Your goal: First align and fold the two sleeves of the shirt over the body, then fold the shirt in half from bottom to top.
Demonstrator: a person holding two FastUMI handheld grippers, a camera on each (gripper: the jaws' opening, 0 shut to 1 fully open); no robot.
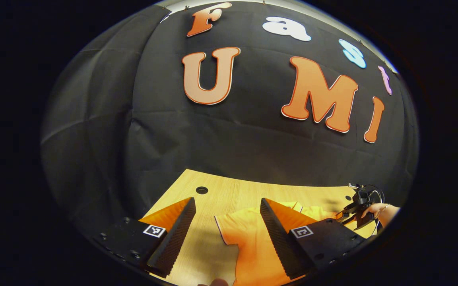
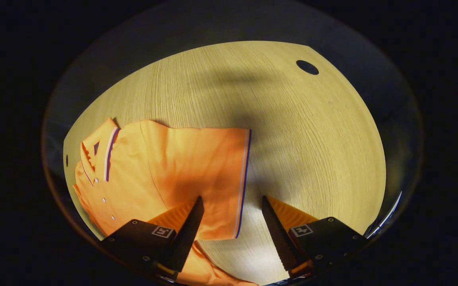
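An orange polo shirt (image 2: 165, 167) lies flat on the wooden table (image 2: 300, 143). Its collar (image 2: 101, 153) and button placket are at the left of the right gripper view. One sleeve stretches right and ends in a striped cuff (image 2: 245, 174). My right gripper (image 2: 232, 198) hovers open over that cuff, one finger above the sleeve and the other above bare wood. In the left gripper view the other sleeve (image 1: 237, 234) lies between the fingers of my open left gripper (image 1: 227, 201), which holds nothing. A hand (image 1: 382, 212) holds the right gripper (image 1: 352, 210) farther off.
The table (image 1: 229, 190) has a round cable hole (image 1: 202, 190) near its back edge; a similar hole (image 2: 307, 67) sits at the top right of the right gripper view. The black cloth wall (image 1: 233, 139) stands right behind the table.
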